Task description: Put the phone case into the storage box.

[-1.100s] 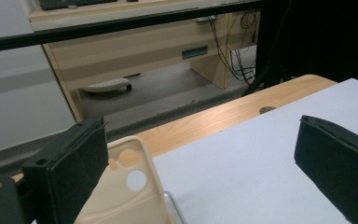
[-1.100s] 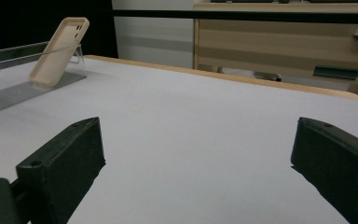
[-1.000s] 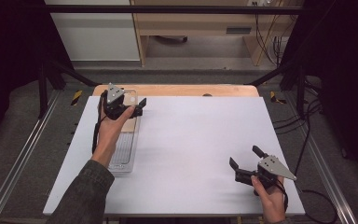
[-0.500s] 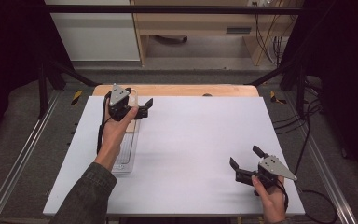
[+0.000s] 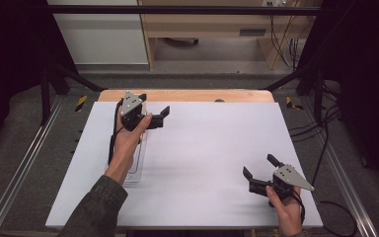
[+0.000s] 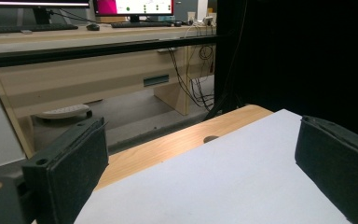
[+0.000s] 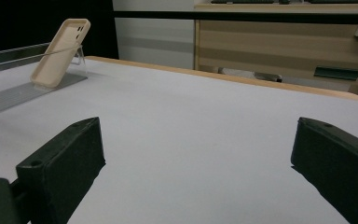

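Phone case (image 7: 59,52) well beyond spread jaws

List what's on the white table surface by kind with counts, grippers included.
Grippers: 2, the left gripper and the right gripper, both open
Beige phone case: 1, leaning on the stand
Clear stand: 1
Total: 4

No legible text; monitor (image 6: 133,6) screen contents perhaps too blurred.
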